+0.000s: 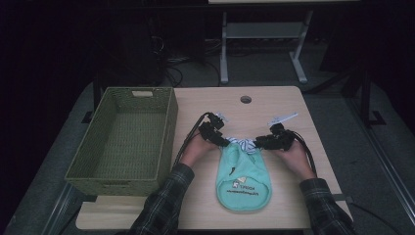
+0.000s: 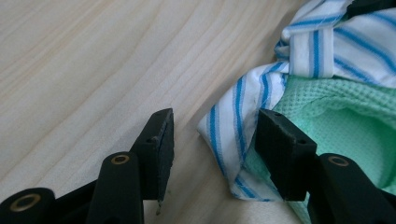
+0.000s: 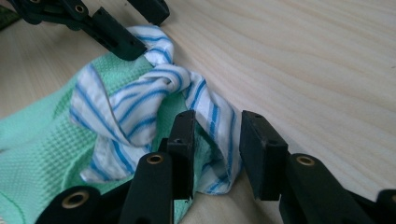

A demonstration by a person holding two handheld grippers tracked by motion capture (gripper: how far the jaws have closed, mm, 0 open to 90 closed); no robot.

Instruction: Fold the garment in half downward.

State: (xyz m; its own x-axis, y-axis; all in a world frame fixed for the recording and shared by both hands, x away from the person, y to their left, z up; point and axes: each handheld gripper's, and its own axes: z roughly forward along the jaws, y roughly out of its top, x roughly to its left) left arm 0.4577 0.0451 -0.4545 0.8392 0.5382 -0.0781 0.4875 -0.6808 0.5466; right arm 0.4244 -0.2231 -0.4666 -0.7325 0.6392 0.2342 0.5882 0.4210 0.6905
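Observation:
A mint-green bib [image 1: 243,178] lies flat on the wooden table [image 1: 274,105], with its white-and-blue striped ties [image 1: 243,144] bunched in a loose knot at the far end. My left gripper [image 1: 219,135] is at the knot's left side. In the left gripper view it [image 2: 215,151] stands open, with one striped tie end [image 2: 232,121] lying between the jaws. My right gripper [image 1: 266,141] is at the knot's right side. It [image 3: 219,147] is also open, with the other tie end [image 3: 219,119] in its gap. The left gripper's fingers [image 3: 116,35] rest at the far end of the knot [image 3: 159,81].
A green woven basket [image 1: 169,122] stands on the table's left half, close beside the left hand. A round cable hole [image 1: 245,99] is near the table's far edge. Cables trail from both grippers toward the far side. A table frame [image 1: 264,34] stands on the floor beyond.

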